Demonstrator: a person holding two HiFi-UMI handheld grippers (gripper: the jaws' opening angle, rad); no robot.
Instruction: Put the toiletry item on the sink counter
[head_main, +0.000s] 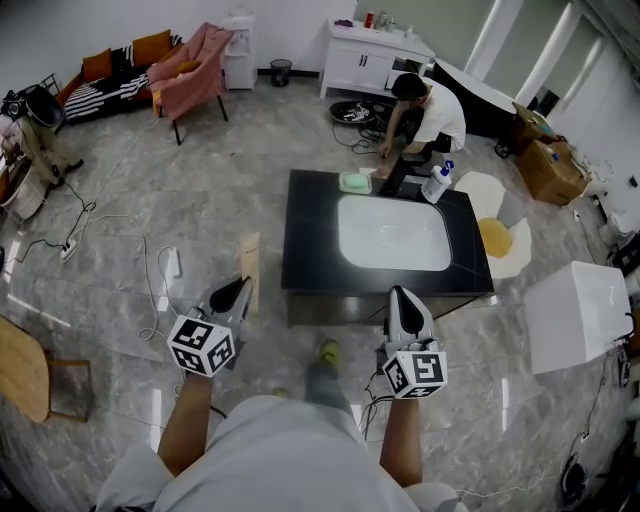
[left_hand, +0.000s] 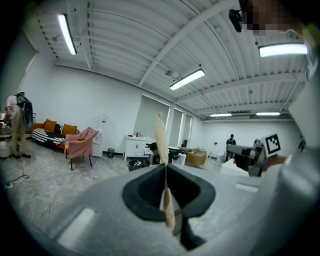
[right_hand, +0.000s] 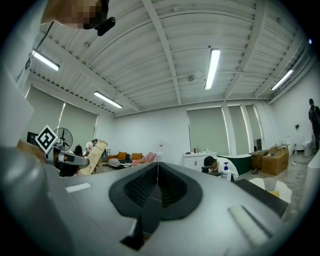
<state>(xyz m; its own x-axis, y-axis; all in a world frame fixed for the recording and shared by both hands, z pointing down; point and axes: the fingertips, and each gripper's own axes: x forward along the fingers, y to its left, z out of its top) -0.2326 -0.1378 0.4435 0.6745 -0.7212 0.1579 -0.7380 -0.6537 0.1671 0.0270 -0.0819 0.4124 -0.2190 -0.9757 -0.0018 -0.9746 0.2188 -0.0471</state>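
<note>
I take the white cabinet (head_main: 372, 58) by the far wall as my mark. Just left of it stands a small black bin (head_main: 281, 71), then a pink armchair (head_main: 190, 72), and farthest left a striped sofa (head_main: 115, 80) with orange cushions. A person in a white shirt (head_main: 432, 112) crouches in front of the cabinet, towards its right. Cardboard boxes (head_main: 553, 168) sit well off to its right.

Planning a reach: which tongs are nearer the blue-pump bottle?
Right. The right tongs sit across the counter from the bottle; the left tongs are farther, beyond the counter's near-left corner.
</note>
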